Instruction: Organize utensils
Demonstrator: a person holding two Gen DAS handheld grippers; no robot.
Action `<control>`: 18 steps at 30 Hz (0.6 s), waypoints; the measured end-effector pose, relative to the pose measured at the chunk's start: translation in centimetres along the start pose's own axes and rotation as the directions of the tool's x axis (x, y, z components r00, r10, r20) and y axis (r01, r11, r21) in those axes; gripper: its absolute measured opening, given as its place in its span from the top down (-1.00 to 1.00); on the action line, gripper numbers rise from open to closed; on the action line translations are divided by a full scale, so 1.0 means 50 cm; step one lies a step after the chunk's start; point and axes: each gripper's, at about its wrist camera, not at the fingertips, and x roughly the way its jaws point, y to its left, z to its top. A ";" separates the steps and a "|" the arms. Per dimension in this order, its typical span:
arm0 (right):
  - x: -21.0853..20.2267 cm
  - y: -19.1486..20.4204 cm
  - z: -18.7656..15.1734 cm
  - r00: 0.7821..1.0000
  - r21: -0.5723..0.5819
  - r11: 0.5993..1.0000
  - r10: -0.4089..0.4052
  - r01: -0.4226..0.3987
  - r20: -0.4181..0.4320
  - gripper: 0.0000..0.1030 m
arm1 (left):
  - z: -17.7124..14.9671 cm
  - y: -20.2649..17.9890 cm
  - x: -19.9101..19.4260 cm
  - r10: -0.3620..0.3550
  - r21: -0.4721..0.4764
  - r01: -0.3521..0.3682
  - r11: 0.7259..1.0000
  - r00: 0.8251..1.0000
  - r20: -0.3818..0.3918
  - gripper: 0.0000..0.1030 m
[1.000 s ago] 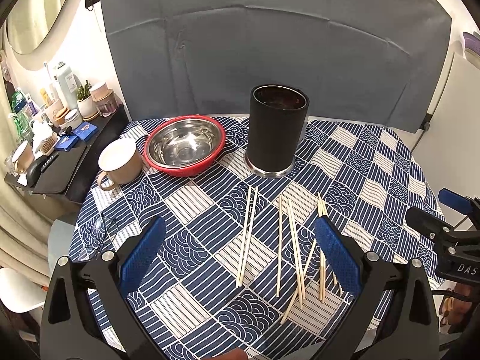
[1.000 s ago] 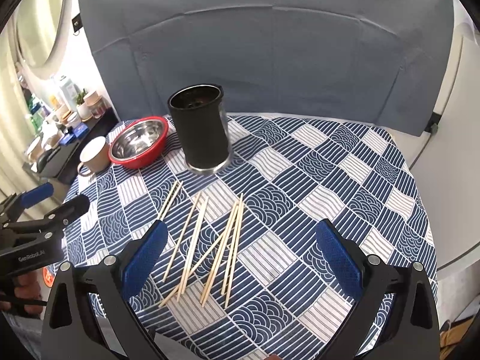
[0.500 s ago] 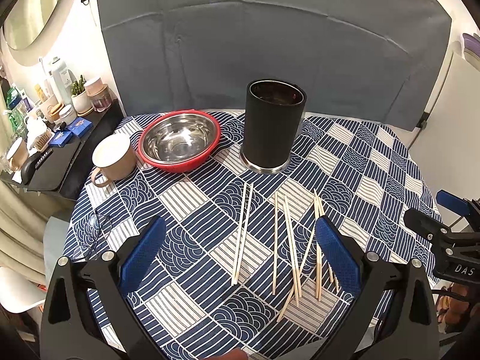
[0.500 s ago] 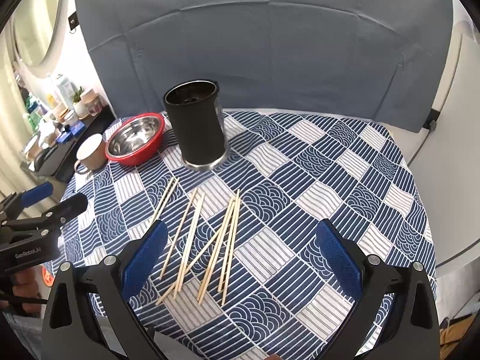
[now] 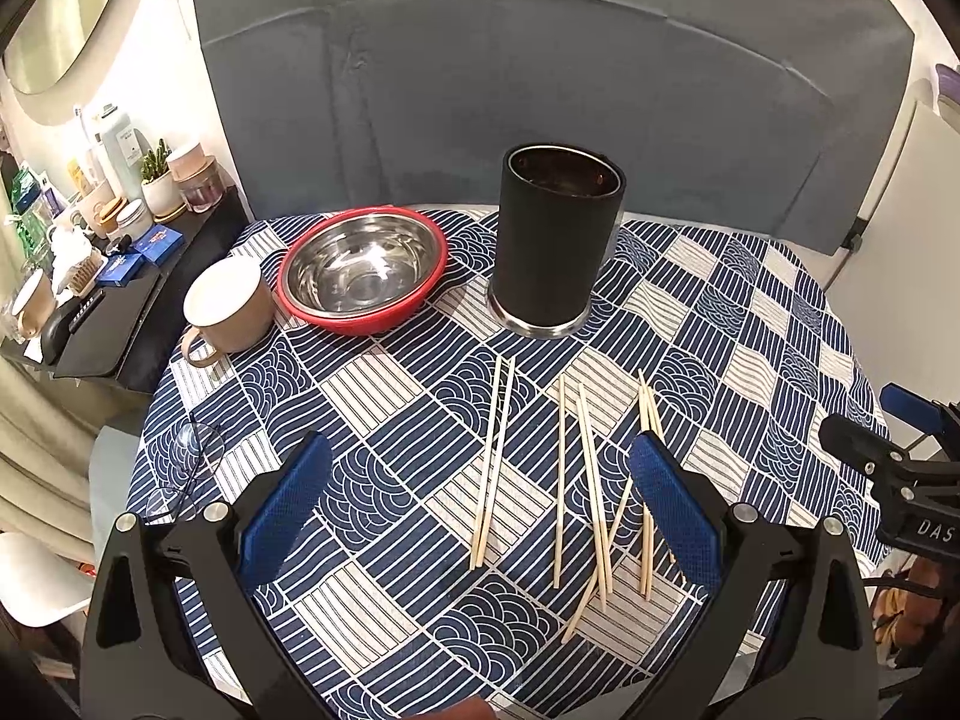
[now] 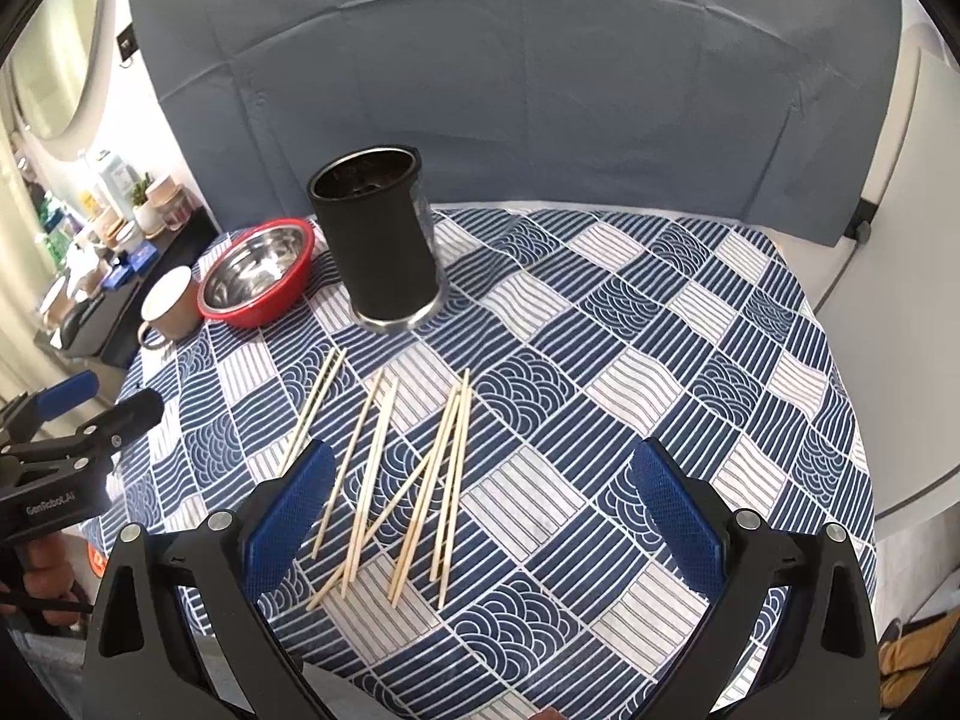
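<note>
Both the left tongs and right tongs gape wide, empty, above thin pale wooden chopsticks scattered on the patterned tabletop before the tall black cylindrical holder. Overlapping sticks could roll, scatter or slip when pinched.

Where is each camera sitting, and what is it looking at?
Left wrist view: sits on the open left gripper, above the near table edge, facing wooden chopsticks, tall black cylindrical holder and red-rimmed steel bowl; the right gripper shows at right.
Right wrist view: sits on the open right gripper, further right, facing the same table; the left gripper and a hand show at left.
Shared: chopsticks, holder, bowl, beige mug, blue-and-white patterned tablecloth.
</note>
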 end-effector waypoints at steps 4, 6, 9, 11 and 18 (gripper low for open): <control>0.014 -0.008 0.000 1.000 0.015 1.000 -0.008 0.009 -0.026 -0.85 | 0.000 0.004 0.014 0.003 0.001 -0.003 1.000 1.000 -0.029 -0.89; 0.023 -0.015 -0.003 0.999 0.024 1.000 -0.011 0.012 -0.045 -0.85 | -0.003 0.009 0.023 0.002 -0.009 -0.002 1.000 0.999 -0.050 -0.89; 0.038 -0.028 -0.007 0.997 0.044 0.999 -0.005 0.008 -0.074 -0.85 | -0.007 0.016 0.036 0.007 -0.018 -0.009 1.000 0.997 -0.080 -0.89; 0.050 -0.032 -0.010 0.996 0.051 0.999 -0.006 0.011 -0.093 -0.85 | -0.008 0.019 0.044 0.009 -0.019 -0.011 1.000 0.995 -0.098 -0.89; 0.108 -0.049 -0.024 0.985 0.065 0.998 -0.004 0.016 -0.170 -0.85 | -0.023 0.039 0.090 0.029 -0.034 -0.035 0.999 0.983 -0.181 -0.89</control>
